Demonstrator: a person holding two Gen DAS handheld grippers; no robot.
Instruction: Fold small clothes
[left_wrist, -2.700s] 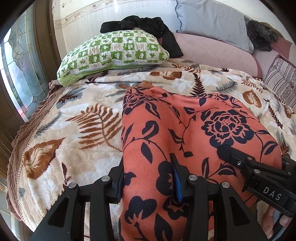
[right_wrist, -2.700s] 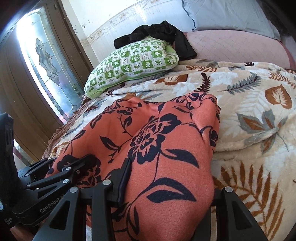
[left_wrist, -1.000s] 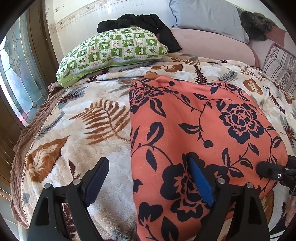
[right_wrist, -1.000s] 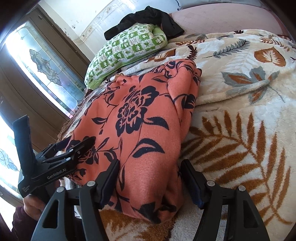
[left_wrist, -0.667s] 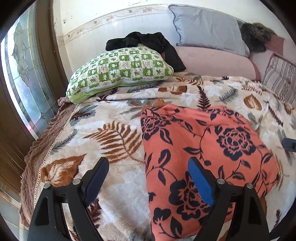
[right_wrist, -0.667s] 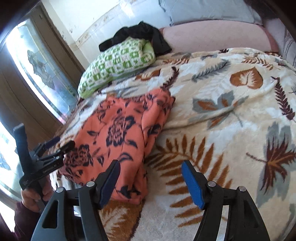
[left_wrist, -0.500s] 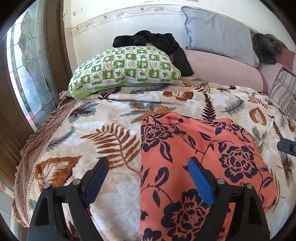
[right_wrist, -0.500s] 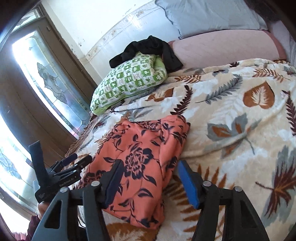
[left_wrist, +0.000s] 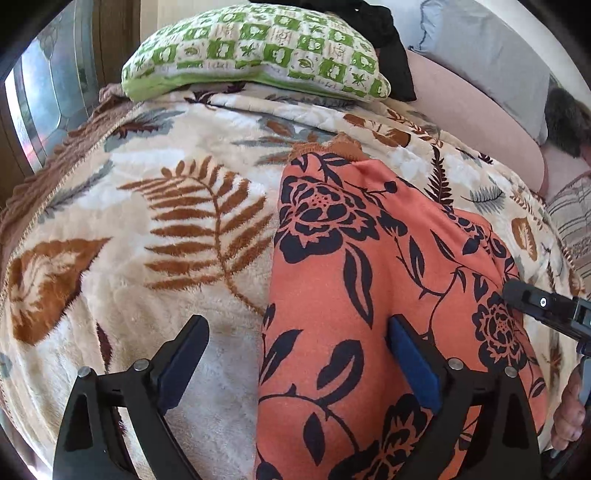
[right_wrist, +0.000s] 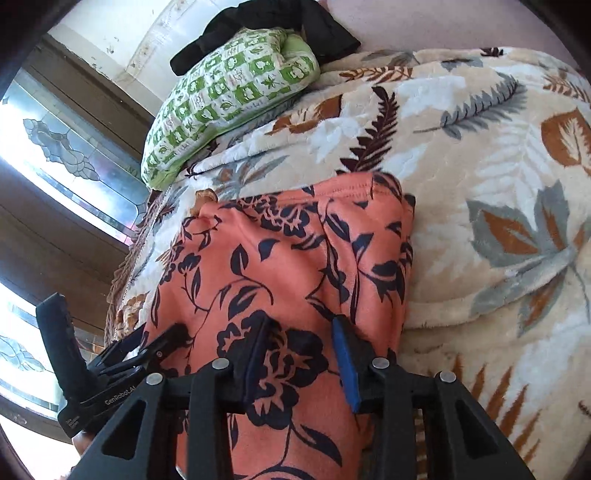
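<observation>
An orange garment with a dark floral print (left_wrist: 362, 280) lies folded on the leaf-patterned blanket (left_wrist: 155, 221). My left gripper (left_wrist: 295, 343) is open, low over the garment's near left edge, with one finger on the blanket and the other on the cloth. My right gripper (right_wrist: 301, 343) is partly open, its fingers pressed down on the near part of the garment (right_wrist: 288, 266). The left gripper also shows at the left of the right wrist view (right_wrist: 147, 347), and the right gripper tip shows at the right of the left wrist view (left_wrist: 543, 306).
A green and white checked pillow (left_wrist: 255, 48) lies at the far side of the bed with a black garment (right_wrist: 266, 22) behind it. A grey pillow (left_wrist: 487, 59) and a pink bolster (left_wrist: 476, 110) lie far right. A window (right_wrist: 59, 147) is on the left.
Both grippers let go of the garment, lifted back, then came down again close to its near end. The right gripper's fingers have narrowed onto the cloth.
</observation>
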